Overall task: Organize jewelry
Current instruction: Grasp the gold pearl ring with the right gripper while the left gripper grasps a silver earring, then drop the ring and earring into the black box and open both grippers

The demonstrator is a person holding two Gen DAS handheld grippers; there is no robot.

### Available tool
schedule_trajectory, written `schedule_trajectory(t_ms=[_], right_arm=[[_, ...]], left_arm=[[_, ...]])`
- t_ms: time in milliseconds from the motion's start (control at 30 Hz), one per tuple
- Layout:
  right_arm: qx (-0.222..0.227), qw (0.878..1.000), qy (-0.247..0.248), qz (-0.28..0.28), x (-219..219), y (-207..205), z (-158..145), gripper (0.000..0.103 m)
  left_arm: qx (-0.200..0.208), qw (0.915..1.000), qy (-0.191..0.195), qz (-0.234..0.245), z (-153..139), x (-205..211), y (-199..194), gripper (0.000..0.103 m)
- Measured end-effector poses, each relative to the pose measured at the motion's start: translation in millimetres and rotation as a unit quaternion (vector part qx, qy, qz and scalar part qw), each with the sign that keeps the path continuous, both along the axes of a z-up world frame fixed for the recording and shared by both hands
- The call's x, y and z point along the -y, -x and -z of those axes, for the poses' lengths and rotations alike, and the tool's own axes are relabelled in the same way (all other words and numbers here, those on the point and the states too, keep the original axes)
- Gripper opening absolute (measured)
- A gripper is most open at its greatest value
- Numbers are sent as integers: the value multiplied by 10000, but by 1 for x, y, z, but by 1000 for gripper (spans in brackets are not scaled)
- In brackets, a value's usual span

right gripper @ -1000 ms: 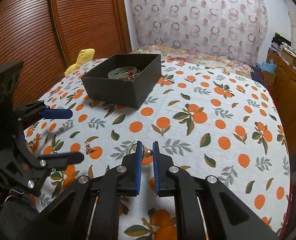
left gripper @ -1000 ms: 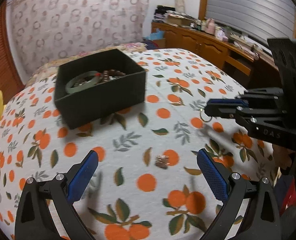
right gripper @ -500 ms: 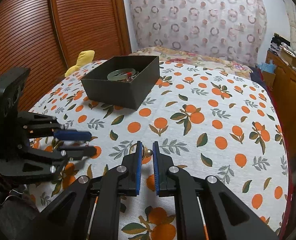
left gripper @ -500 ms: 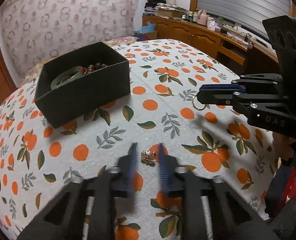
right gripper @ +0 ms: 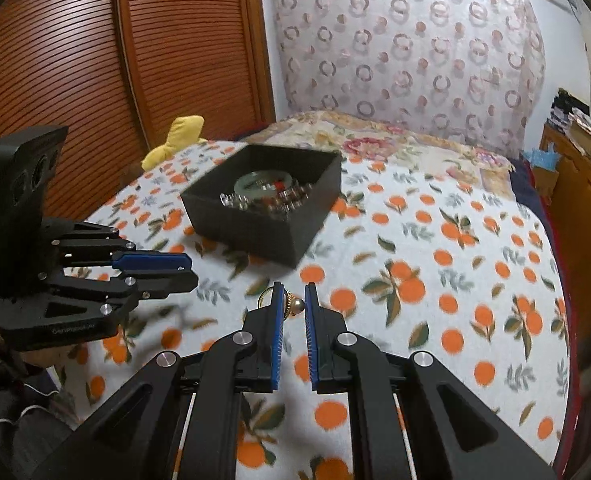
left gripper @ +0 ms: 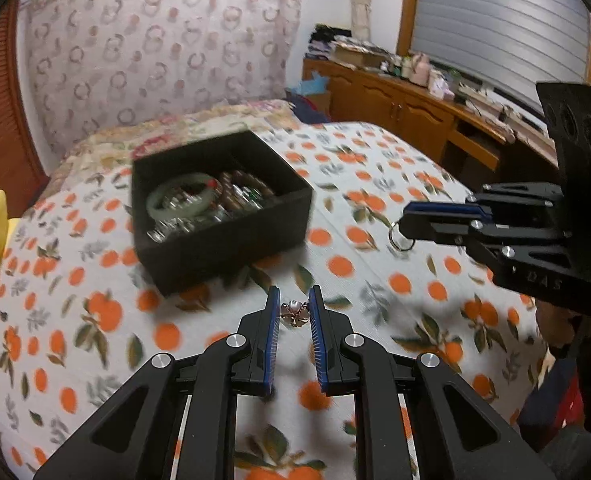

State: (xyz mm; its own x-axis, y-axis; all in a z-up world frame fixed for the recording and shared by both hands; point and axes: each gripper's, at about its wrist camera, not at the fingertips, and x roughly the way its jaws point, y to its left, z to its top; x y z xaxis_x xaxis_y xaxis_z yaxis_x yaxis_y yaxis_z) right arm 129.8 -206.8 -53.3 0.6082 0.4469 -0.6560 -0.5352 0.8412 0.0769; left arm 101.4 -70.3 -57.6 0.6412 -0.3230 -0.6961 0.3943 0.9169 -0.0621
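Pinching, left gripper (left gripper: 294, 312): its blue pads are closed on a small flower-shaped brooch (left gripper: 294, 314), lifted just above the bedspread, near side of the box.
Right gripper (right gripper: 293, 305): jaws pressed in on a ring with a pearl (right gripper: 291, 305); from the left wrist view the metal loop (left gripper: 401, 237) hangs below its tips, to the right of the box.
Black box (left gripper: 231, 240): sits on the bedspread toward the far left, open on top, well apart from both grippers.
Inside the box: a pale green bangle (left gripper: 183, 197) lies on a heap of beads and metal pieces; blur hides the finer detail.
Bedspread (right gripper: 435, 264): white cloth printed with oranges and leaves, covering the bed.
Yellow cloth (right gripper: 177, 136): at the far left edge of the bed, beside the slatted wooden doors (right gripper: 135, 48).
Wooden cabinet (left gripper: 395, 104): along the far right wall, its top cluttered.
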Motion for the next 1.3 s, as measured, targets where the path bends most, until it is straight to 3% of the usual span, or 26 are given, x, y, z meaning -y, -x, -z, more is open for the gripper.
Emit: schedule_trajectory(t_ms=[500, 733, 1100, 1167, 1233, 1300], right_arm=[[45, 9994, -290, -201, -43, -65, -14, 12], [-174, 9992, -251, -274, -57, -89, -3, 13], [-191, 9990, -348, -222, -53, -93, -3, 13], [-165, 9989, -390, -177, -48, -91, -5, 13], [-115, 9990, -406, -112, -44, -86, -8, 14], [-47, 9992, -401, -27, -39, -81, -10, 22]], left_arm=[[300, 9980, 128, -548, -29, -37, -51, 14], [221, 9976, 177, -637, -25, -45, -70, 14], [205, 9966, 190, -770, -19, -46, -88, 14], [212, 9963, 174, -810, -19, -46, -90, 21], [262, 9957, 170, -869, -19, -46, -89, 44], [324, 9951, 153, -922, -21, -47, -86, 53]])
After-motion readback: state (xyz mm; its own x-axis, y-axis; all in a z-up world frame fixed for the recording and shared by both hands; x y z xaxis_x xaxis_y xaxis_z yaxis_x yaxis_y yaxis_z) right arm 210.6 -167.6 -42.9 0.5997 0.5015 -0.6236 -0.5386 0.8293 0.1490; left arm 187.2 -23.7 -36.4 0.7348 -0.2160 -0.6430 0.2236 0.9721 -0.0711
